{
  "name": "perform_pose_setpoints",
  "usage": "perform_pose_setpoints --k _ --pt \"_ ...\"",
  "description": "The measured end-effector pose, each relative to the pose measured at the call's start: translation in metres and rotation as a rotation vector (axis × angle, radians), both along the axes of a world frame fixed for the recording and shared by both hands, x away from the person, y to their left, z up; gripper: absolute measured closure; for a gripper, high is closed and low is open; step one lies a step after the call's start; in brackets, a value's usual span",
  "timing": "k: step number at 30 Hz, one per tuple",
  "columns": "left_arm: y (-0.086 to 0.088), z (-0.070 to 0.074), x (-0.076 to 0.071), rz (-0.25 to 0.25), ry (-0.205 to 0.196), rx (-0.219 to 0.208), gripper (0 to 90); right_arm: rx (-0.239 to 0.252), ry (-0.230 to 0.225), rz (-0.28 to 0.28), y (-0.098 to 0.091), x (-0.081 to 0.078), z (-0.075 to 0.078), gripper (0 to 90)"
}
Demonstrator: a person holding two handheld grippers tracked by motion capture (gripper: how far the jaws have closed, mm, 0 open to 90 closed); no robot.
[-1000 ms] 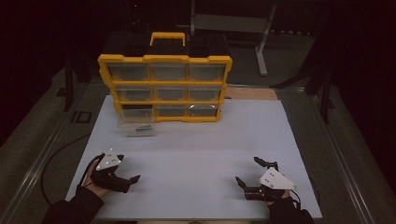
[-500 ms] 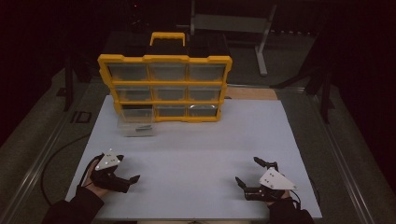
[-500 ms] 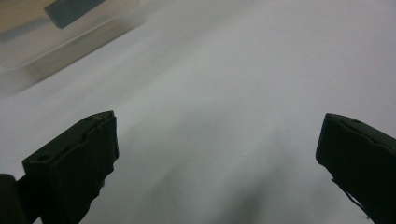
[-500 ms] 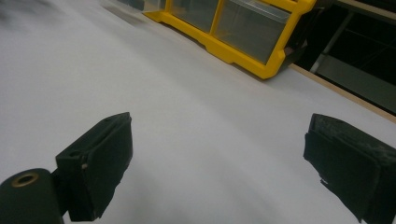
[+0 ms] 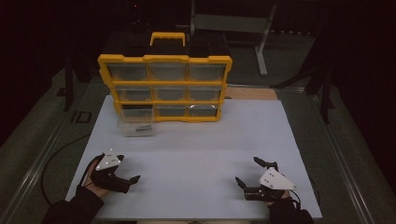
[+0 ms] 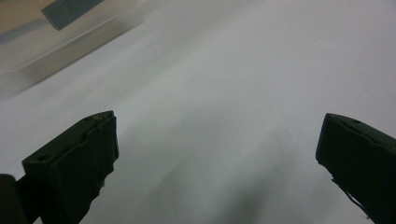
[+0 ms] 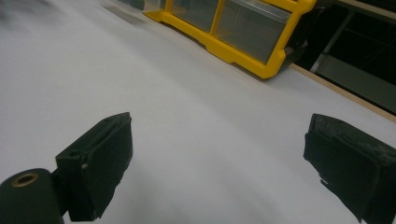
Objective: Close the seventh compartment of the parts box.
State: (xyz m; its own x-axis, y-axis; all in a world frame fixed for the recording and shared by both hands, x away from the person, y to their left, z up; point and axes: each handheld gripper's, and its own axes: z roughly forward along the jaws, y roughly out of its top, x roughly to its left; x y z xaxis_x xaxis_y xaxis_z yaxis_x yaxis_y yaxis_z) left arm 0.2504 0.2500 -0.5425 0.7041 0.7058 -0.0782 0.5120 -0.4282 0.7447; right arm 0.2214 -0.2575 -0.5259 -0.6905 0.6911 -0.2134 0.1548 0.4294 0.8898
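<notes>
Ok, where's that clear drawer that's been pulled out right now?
In the high view the clear drawer sits on the white table, left of centre, just in front of the yellow organizer's bottom-left slot.

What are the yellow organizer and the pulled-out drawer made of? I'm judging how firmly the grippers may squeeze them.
The organizer frame looks like rigid moulded plastic, opaque yellow with a slight sheen. The drawer in front of it looks like thin clear plastic: a dark item shows through its wall. Probably light and somewhat flexible.

L gripper point(image 5: 122, 170) low at near-left, jaws wide apart, nothing between. R gripper point(image 5: 250, 172) low at near-right, jaws likewise spread, empty. Both held by hands.
</notes>
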Motion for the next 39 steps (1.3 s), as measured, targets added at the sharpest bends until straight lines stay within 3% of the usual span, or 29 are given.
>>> perform_pose_setpoints --k 9,21,39 --pt "-0.002 0.004 0.000 -0.009 -0.004 -0.011 0.0 -0.001 0.000 0.001 0.001 0.000 0.000 8.0" --pt "-0.005 0.018 0.000 0.000 -0.055 -0.020 0.0 -0.002 -0.002 -0.002 0.001 0.000 0.000 8.0" --pt "-0.008 0.066 0.011 0.020 -0.134 -0.020 0.0 -0.001 -0.005 -0.001 0.002 0.000 0.002 8.0"
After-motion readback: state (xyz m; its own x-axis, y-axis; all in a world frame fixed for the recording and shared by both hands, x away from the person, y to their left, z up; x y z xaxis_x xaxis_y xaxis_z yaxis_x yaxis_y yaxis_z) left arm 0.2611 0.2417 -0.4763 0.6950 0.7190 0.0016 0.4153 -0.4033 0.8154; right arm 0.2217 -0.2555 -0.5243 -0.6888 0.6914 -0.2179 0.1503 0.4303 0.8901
